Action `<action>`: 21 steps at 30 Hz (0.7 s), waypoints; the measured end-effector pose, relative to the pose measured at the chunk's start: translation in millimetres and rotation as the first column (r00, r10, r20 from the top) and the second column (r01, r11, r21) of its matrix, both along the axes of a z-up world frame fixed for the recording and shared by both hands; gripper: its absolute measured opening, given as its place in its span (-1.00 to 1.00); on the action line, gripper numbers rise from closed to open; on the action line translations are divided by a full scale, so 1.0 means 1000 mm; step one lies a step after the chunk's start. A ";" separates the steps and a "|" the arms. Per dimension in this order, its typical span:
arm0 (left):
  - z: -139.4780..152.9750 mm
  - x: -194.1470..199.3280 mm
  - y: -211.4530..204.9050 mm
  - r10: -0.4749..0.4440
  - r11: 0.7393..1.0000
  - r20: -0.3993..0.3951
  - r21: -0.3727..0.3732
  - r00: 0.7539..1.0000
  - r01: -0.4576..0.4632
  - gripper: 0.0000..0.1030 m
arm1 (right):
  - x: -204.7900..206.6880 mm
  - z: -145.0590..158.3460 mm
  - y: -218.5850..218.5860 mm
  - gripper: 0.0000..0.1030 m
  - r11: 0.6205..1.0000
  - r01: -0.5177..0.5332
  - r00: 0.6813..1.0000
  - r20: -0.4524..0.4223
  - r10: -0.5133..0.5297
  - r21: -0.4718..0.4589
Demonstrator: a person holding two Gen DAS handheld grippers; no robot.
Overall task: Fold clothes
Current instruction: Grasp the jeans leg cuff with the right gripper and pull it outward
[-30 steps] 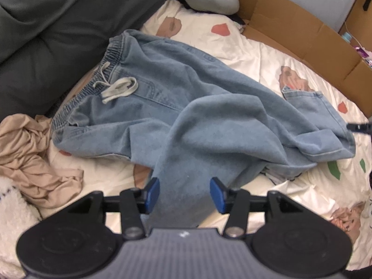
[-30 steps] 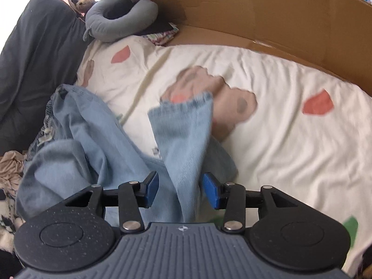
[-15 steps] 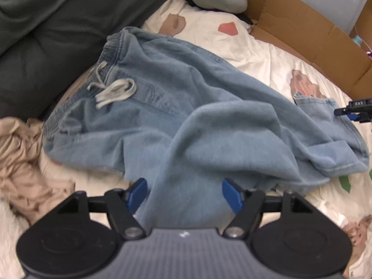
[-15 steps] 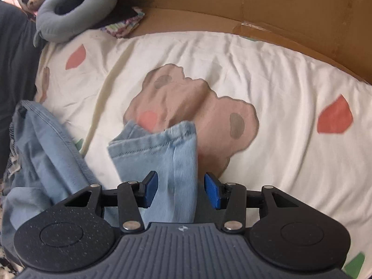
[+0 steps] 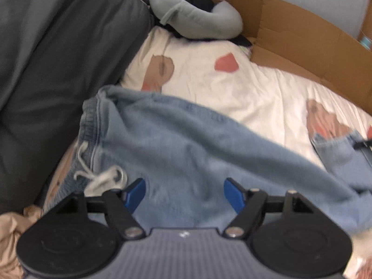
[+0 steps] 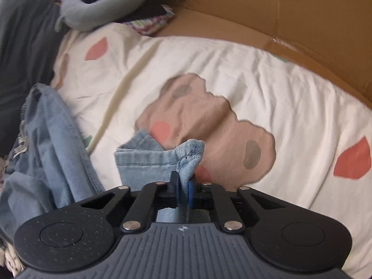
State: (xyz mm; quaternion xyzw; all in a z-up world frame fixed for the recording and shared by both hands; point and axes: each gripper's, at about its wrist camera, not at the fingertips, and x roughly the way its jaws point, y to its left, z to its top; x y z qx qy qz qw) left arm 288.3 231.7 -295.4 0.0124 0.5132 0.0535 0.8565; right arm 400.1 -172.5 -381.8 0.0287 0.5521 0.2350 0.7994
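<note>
- A dark grey duvet (image 5: 58,69) is heaped along the left side of the bed, and a crumpled beige garment (image 5: 9,230) shows at the lower left corner of the left wrist view.
- The light blue jeans (image 5: 186,144) lie spread across the cream bedsheet (image 5: 267,93), which is printed with bears and red shapes. The elastic waistband (image 5: 89,121) lies to the left, just beside the duvet, and the white drawstring (image 5: 102,176) is knotted below it.
- The left tool (image 5: 184,193) stands over the jeans below the waistband with its blue pads wide apart — nothing is pinched between them, and the denim lies under the gap.
- One trouser leg runs off to the right, where its hem (image 6: 160,158) lies on a bear print of the sheet.
- The right tool (image 6: 183,190) is clamped tight on that hem — the cloth bunches up between its closed pads; in the left wrist view it shows only as a dark tip at the far right edge.
- A grey neck pillow (image 5: 197,16) lies at the head of the bed, and a brown cardboard wall (image 6: 267,16) borders the far and right sides.
</note>
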 end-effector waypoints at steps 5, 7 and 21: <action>0.002 0.037 0.007 0.082 0.996 0.007 -0.040 0.997 -0.082 0.48 | -0.010 0.031 -0.010 -0.97 0.999 -0.041 0.997 0.064 0.041 0.001; 0.005 0.046 0.009 0.111 0.993 0.014 -0.049 0.994 -0.110 0.48 | -0.016 0.046 -0.017 -0.98 0.999 -0.038 0.995 0.091 0.037 0.009; 0.020 0.073 0.005 0.203 0.975 0.005 -0.096 0.979 -0.201 0.47 | -0.102 0.121 -0.134 -0.98 0.975 0.222 0.951 0.213 -0.222 0.025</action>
